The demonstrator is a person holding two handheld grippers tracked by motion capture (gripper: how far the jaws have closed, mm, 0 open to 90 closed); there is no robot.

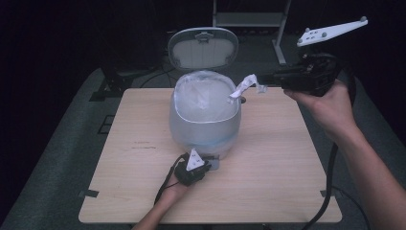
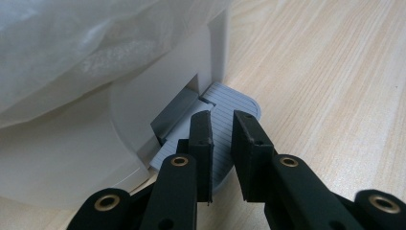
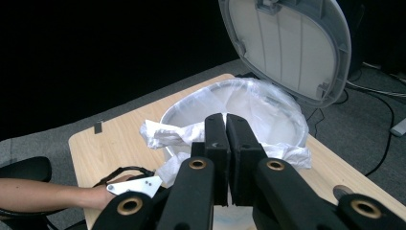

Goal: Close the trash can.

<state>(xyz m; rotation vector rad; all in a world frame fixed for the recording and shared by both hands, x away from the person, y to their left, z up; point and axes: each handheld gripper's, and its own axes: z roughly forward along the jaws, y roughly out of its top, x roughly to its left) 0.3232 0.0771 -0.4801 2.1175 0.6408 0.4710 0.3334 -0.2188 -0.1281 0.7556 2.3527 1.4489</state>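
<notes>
Right gripper [image 1: 261, 81]: black two-jaw tool held high at the far right of the table, jaws pressed together on a crumpled white paper tissue [image 1: 245, 86].
Crumpled white paper tissue: hangs from the jaw tips over the right rim of the bin's mouth; in the right gripper view the tissue [image 3: 167, 133] spreads to both sides of the clamped jaws.
Left gripper [image 1: 192, 168]: black tool with a grey three-cornered plate, low at the bin's near foot, its jaws nearly together with a narrow gap and nothing between them, tips resting on the grey ribbed foot pedal [image 2: 225, 122].
White plastic pedal bin [image 1: 205, 120]: stands mid-table, lined with a clear plastic bag [image 1: 203, 93] folded over its rim.
Grey-rimmed oval lid [image 1: 203, 47]: raised upright behind the bin's mouth.
Light wooden table [image 1: 277, 158]: carries the bin; dark floor around it.
</notes>
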